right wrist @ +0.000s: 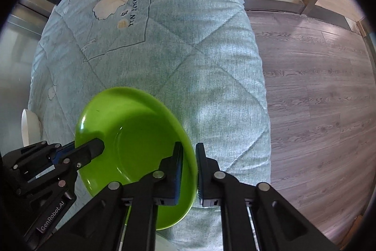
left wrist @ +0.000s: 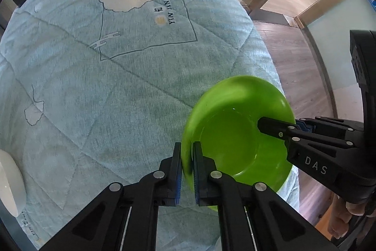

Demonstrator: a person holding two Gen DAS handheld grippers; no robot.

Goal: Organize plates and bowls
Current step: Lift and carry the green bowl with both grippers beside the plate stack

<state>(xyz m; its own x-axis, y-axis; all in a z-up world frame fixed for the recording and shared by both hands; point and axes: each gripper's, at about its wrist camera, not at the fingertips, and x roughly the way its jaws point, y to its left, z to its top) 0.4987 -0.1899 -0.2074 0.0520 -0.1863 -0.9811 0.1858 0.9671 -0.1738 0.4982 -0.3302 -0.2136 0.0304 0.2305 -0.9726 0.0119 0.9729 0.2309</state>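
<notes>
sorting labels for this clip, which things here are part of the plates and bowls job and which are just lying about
Part of the job:
- green plate, its rim gripped on opposite sides by the left gripper and the right gripper
- white dish at the left edge

Just there:
- blue quilted cover
- wood floor

Two close downward views, shared green plate [left wrist: 235, 133]

The round lime-green plastic bowl [left wrist: 235, 133] looks smooth and glossy, catching small highlights in its well. The pale blue-green quilted cloth cover [left wrist: 117, 86] is matt and finely ribbed, with stitched seams. The grey-brown wood-grain plank floor [right wrist: 317, 91] has a soft sheen. The black left gripper [left wrist: 186, 171] and black right gripper [right wrist: 189, 171] look like matt plastic with bright metal rivets. The white dish [left wrist: 8, 182] at the edge looks smooth.
</notes>
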